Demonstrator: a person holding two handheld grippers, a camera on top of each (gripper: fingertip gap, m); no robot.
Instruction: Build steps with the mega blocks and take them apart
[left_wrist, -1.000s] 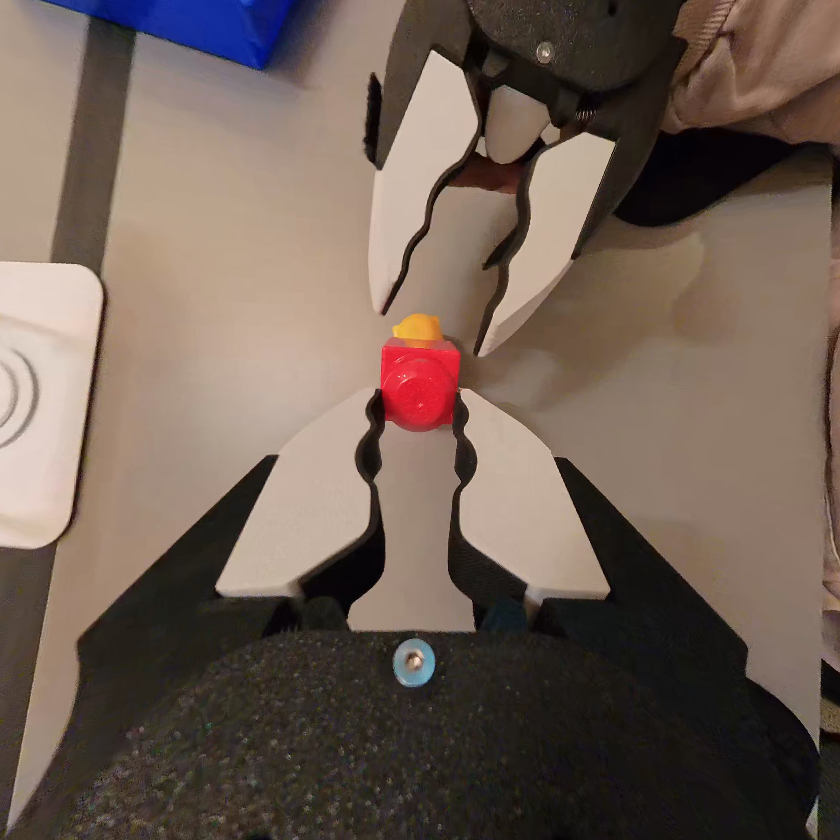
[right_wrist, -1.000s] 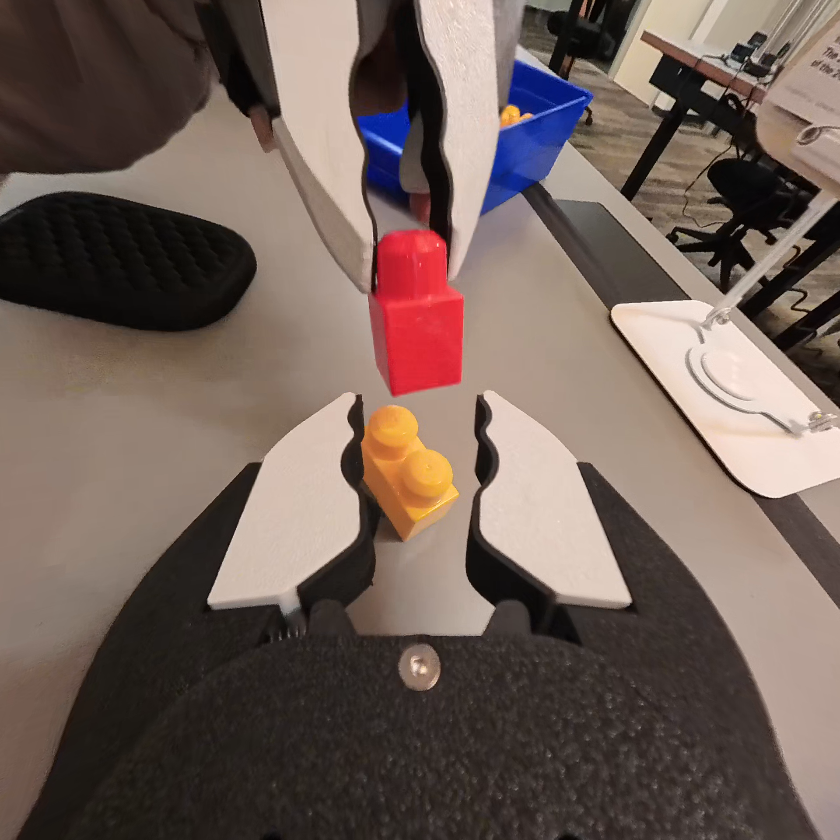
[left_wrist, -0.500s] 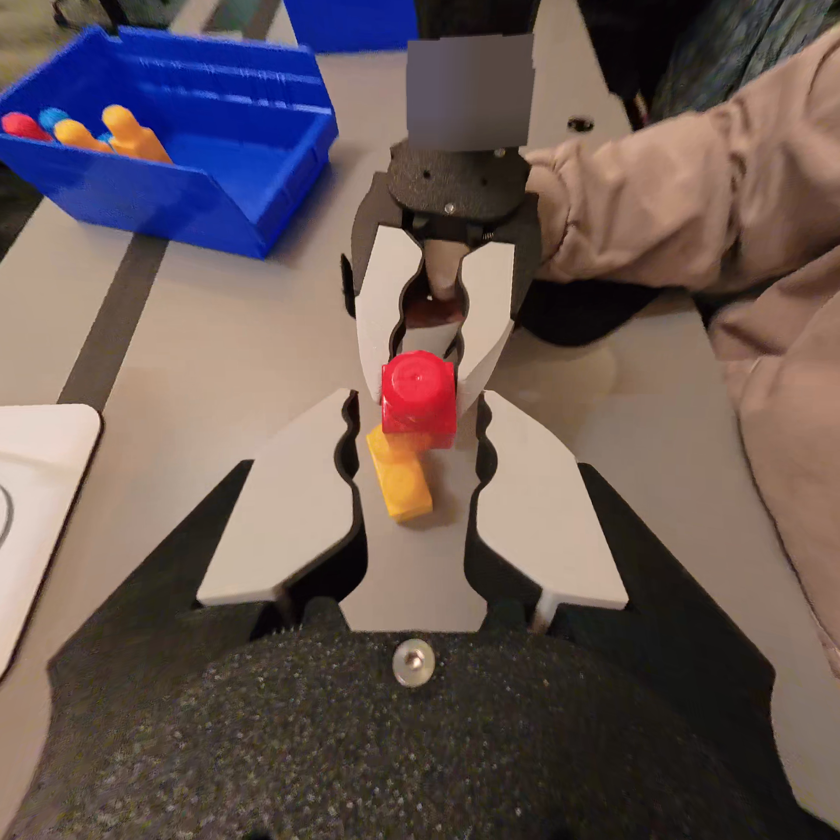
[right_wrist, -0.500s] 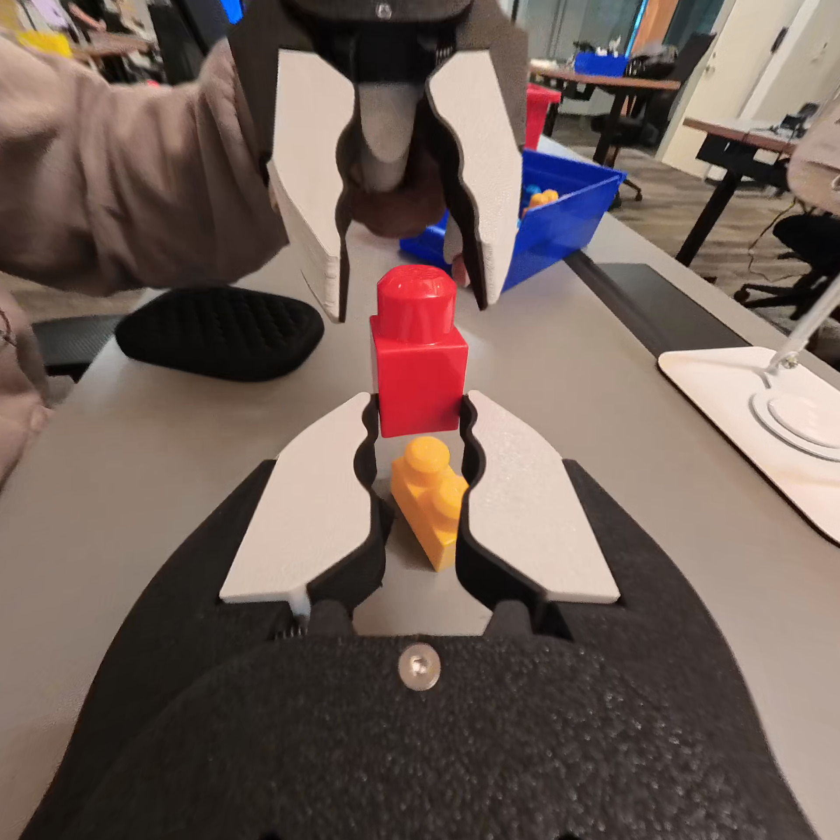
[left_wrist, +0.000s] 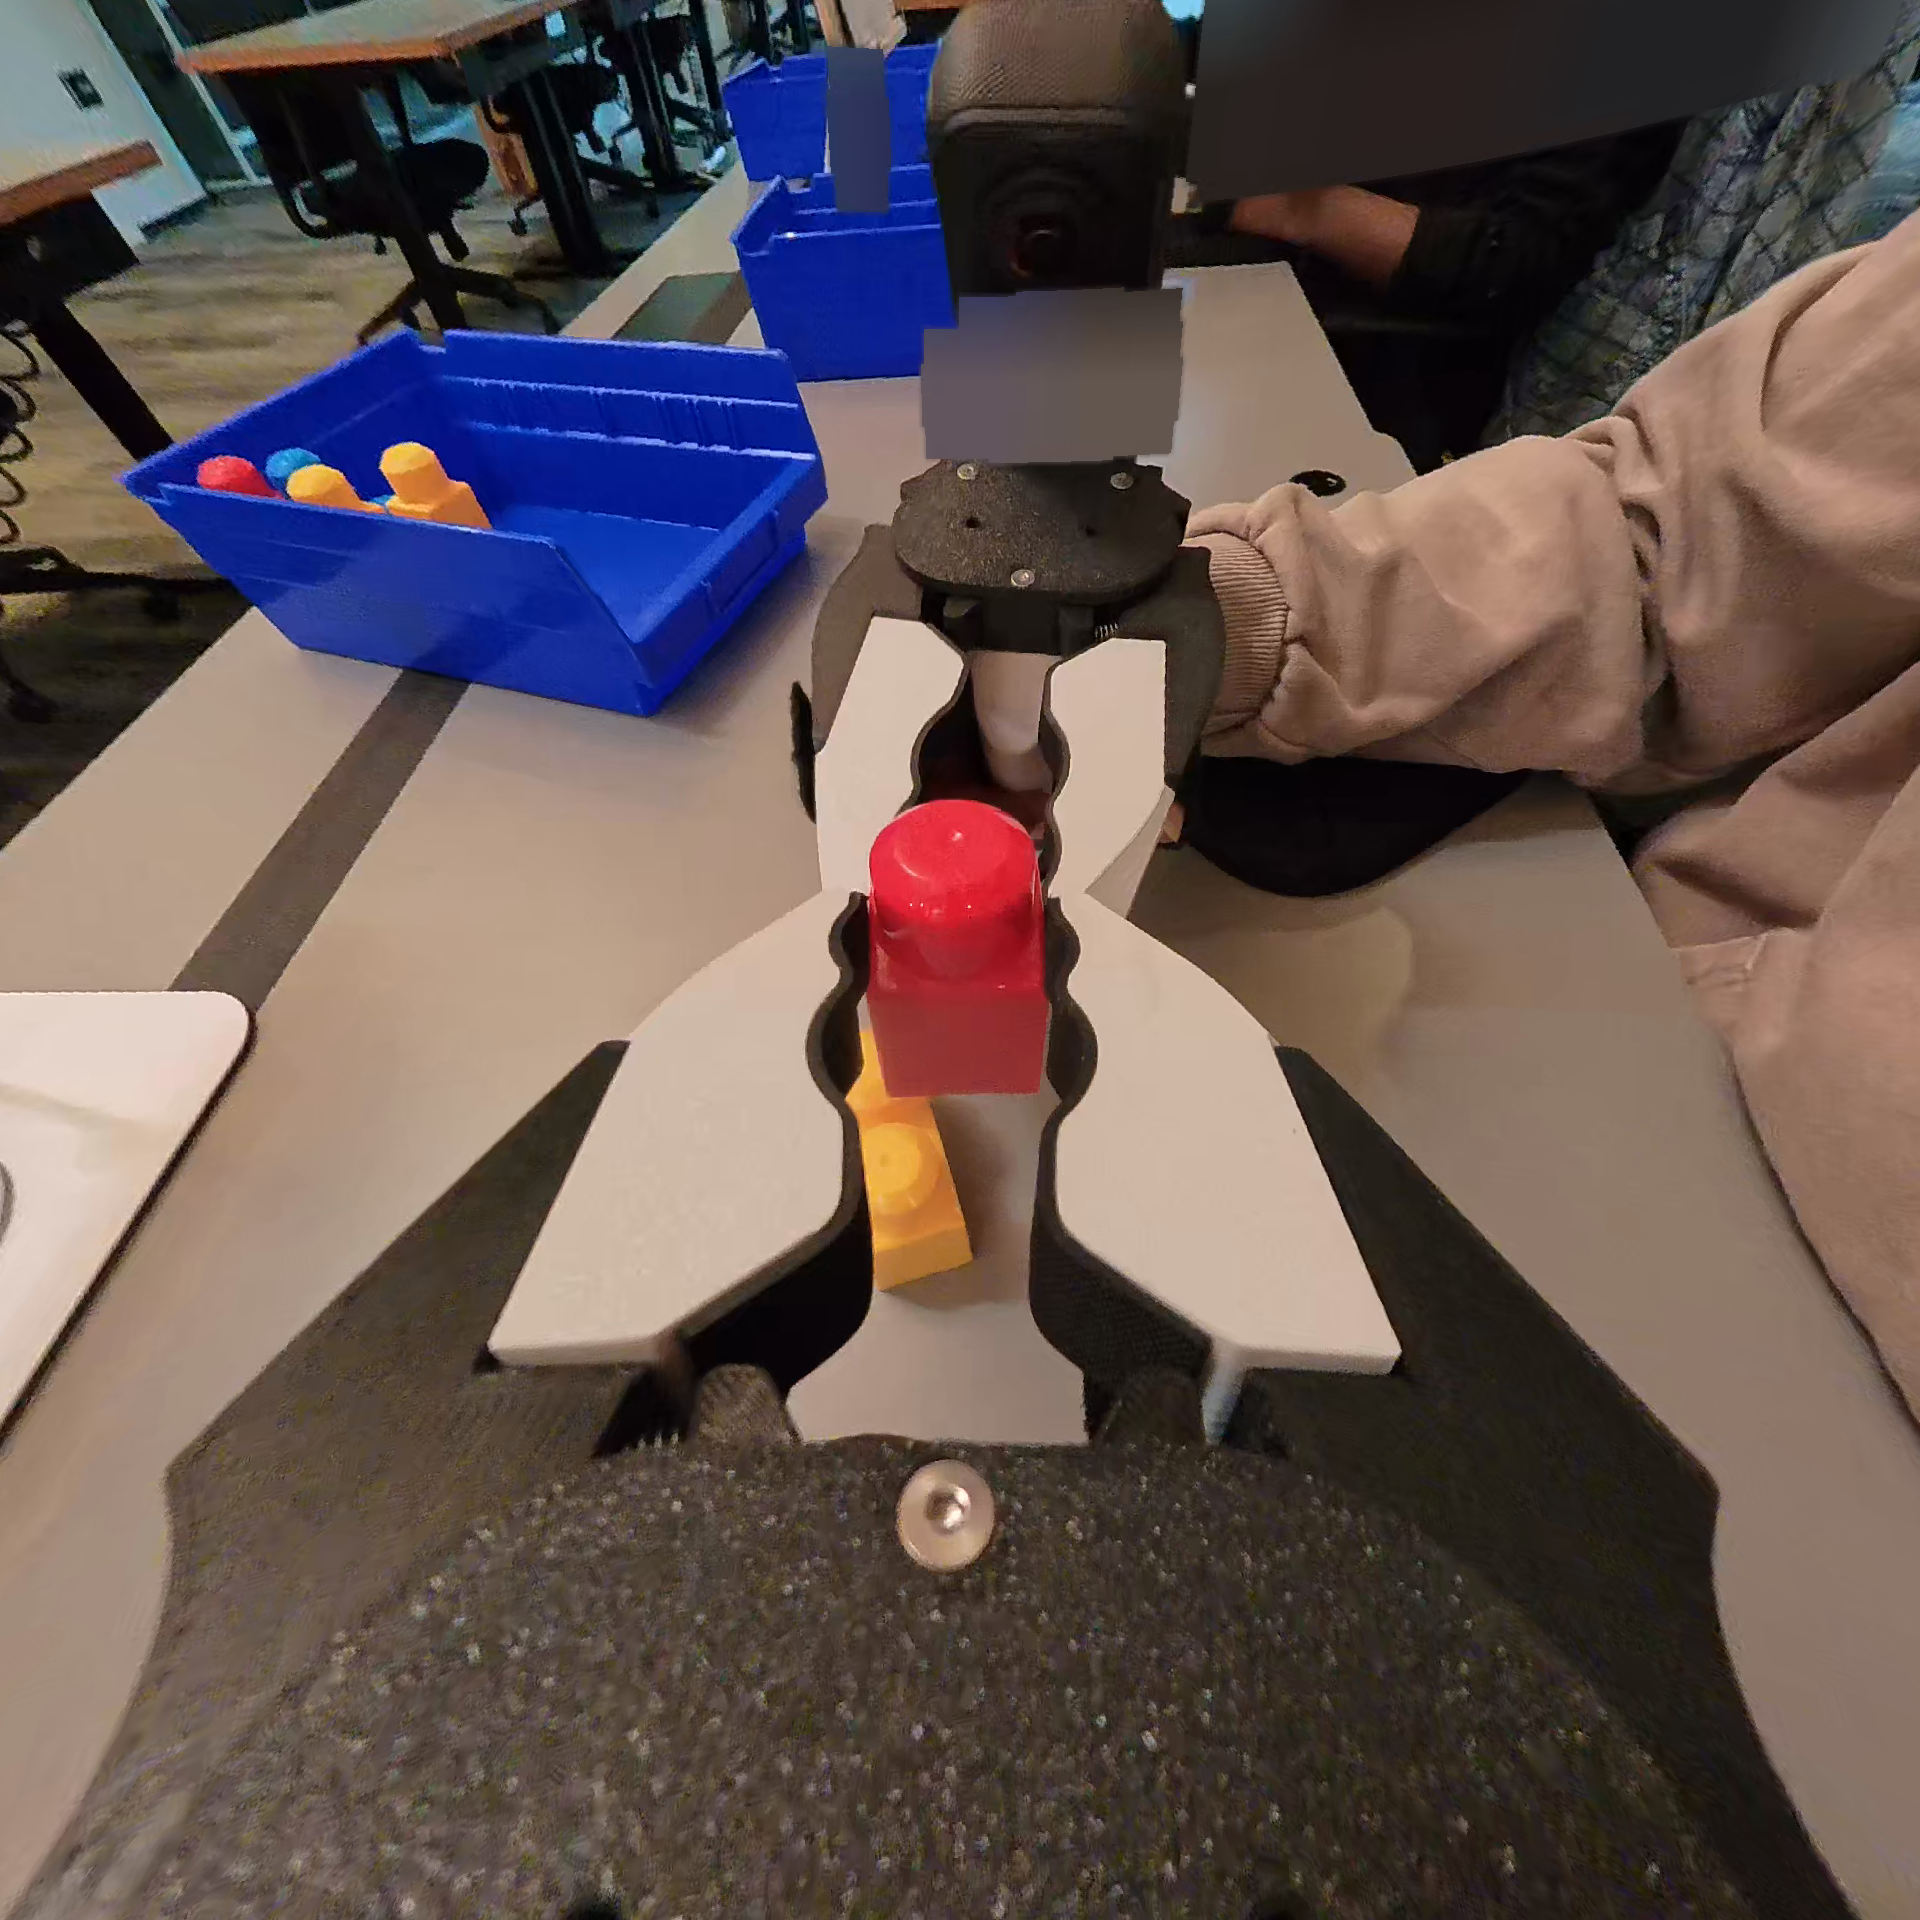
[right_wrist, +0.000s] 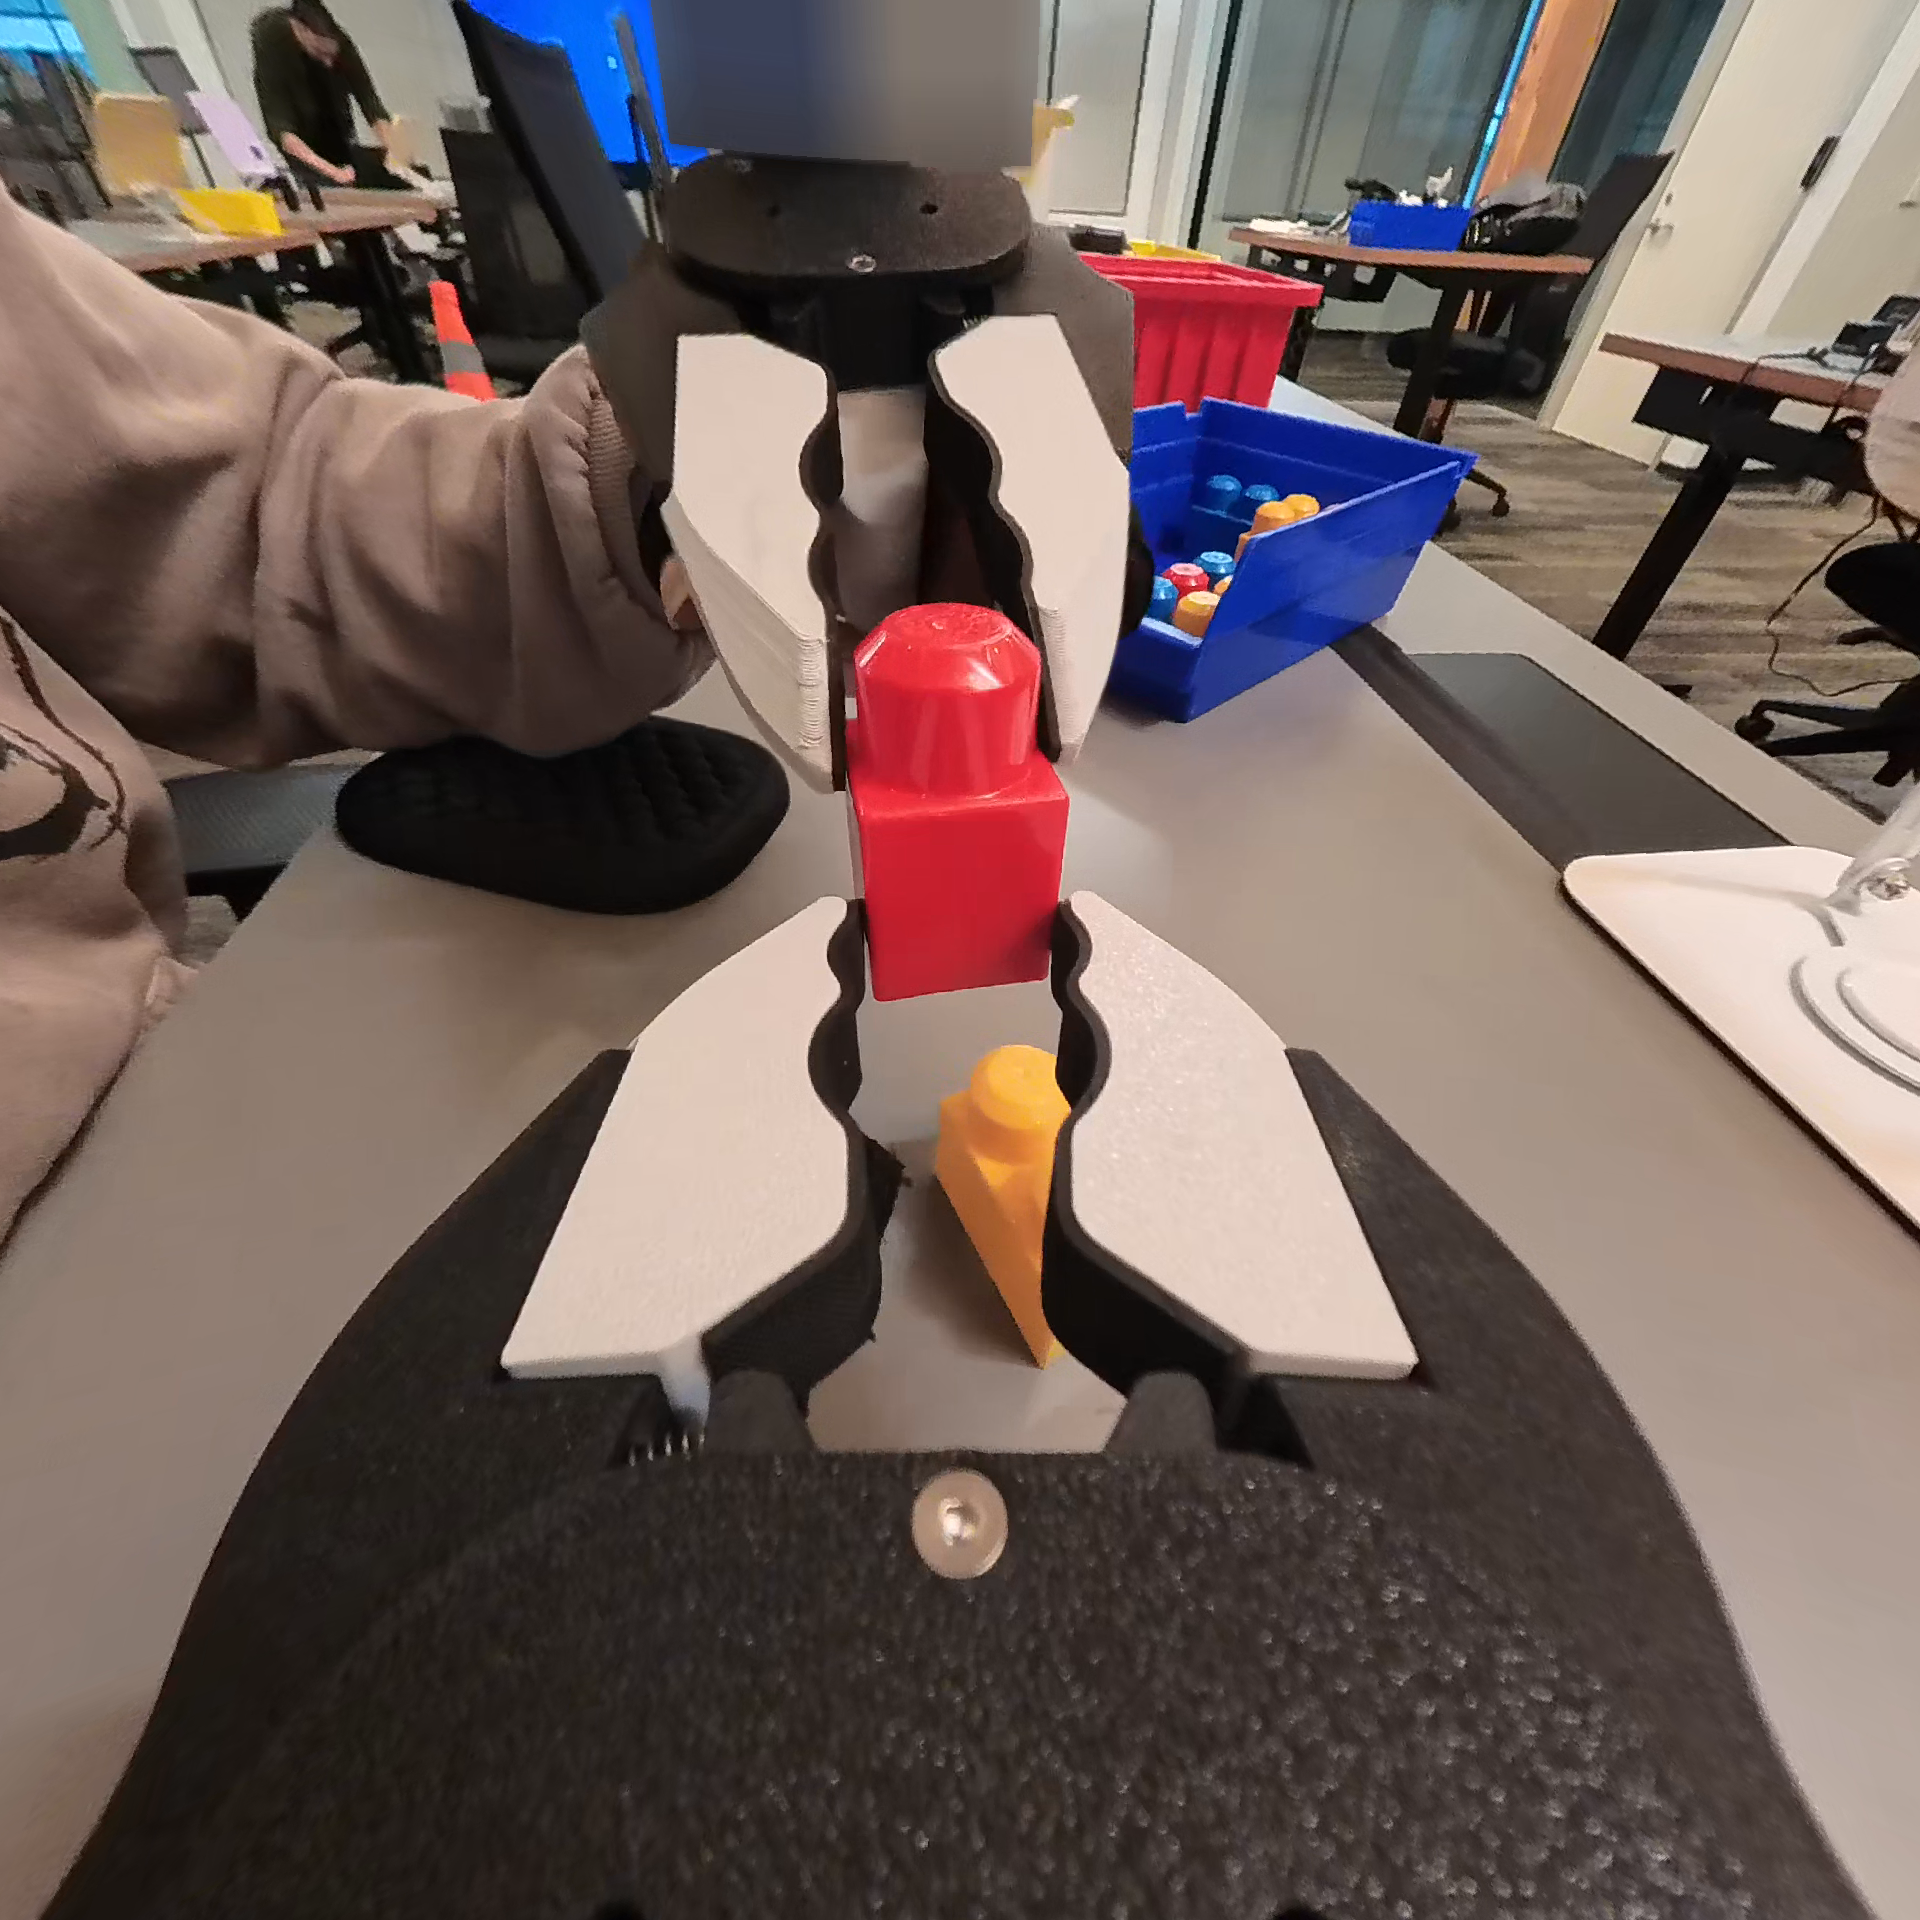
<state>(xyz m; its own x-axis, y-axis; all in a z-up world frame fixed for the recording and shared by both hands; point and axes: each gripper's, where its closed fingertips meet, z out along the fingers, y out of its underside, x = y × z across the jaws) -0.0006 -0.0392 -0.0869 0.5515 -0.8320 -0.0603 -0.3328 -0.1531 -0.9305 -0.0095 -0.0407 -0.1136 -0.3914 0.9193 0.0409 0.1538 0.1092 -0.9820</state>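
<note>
A red one-stud block (left_wrist: 956, 997) is held in the air between both grippers, just above the table. My left gripper (left_wrist: 951, 914) is shut on its stud. This gripper also shows in the right wrist view (right_wrist: 940, 707), coming in from the far side. My right gripper (right_wrist: 956, 925) is shut on the lower body of the red block (right_wrist: 956, 873). A yellow two-stud block (left_wrist: 904, 1174) lies on the grey table below the red one. It is partly hidden by the fingers, and in the right wrist view (right_wrist: 1003, 1174) it sits low between them.
A blue bin (left_wrist: 499, 561) with several loose blocks stands on the table; it also shows in the right wrist view (right_wrist: 1299, 582). A white flat base (right_wrist: 1745, 966) lies at the table's side. A black padded rest (right_wrist: 561, 810) lies under the person's sleeve. The grippers are tip to tip, or close to it.
One second ago only my left gripper held the red block. Then my right closed on its body and my left opened. Now my left is shut on the stud again.
</note>
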